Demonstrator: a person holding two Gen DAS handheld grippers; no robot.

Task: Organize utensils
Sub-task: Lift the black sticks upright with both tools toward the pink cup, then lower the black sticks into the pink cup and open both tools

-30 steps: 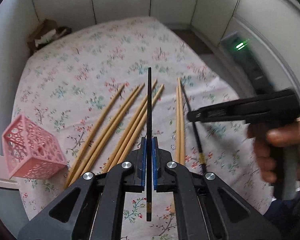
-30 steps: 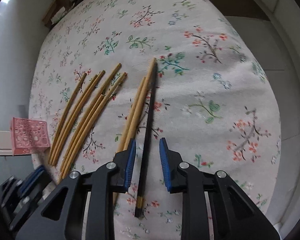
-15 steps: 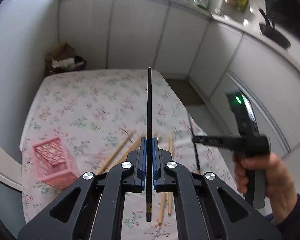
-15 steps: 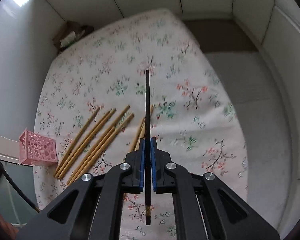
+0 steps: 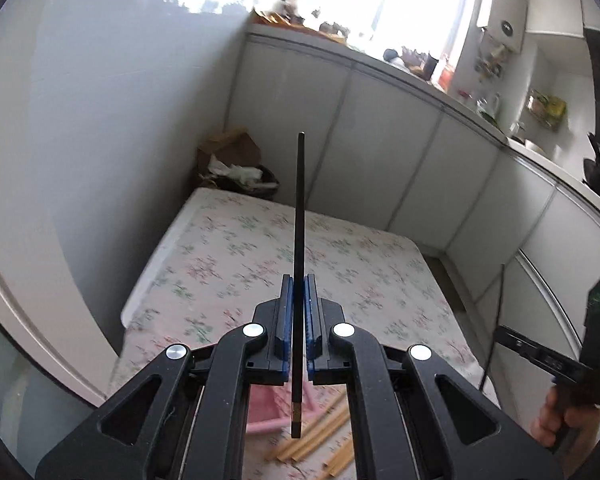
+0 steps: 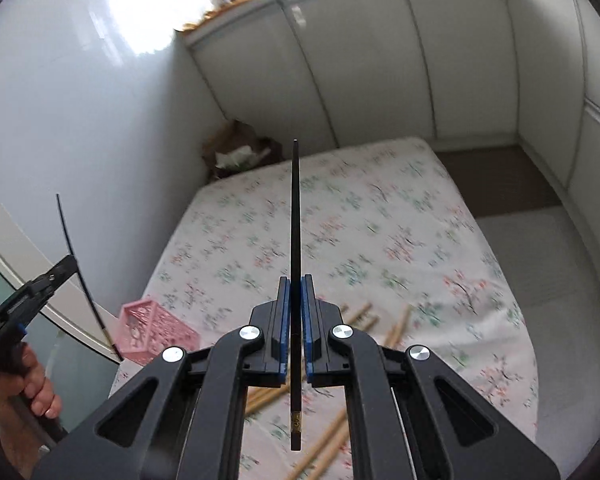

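My left gripper is shut on a black chopstick, held above the floral tablecloth. My right gripper is shut on a second black chopstick, also raised. Each gripper shows in the other's view: the right one at the right edge, the left one at the left with its chopstick. Several wooden chopsticks lie on the cloth below. The pink lattice basket stands at the table's left edge; part of it shows under my left fingers.
The table sits in a corner between a glossy grey wall and white cabinet panels. A brown paper bag with rubbish stands beyond the far end. A cluttered counter runs above the cabinets.
My right gripper closed on the black chopstick on the cloth and lifted it. Both grippers have risen and tilted upward, so the table dropped low in both views.
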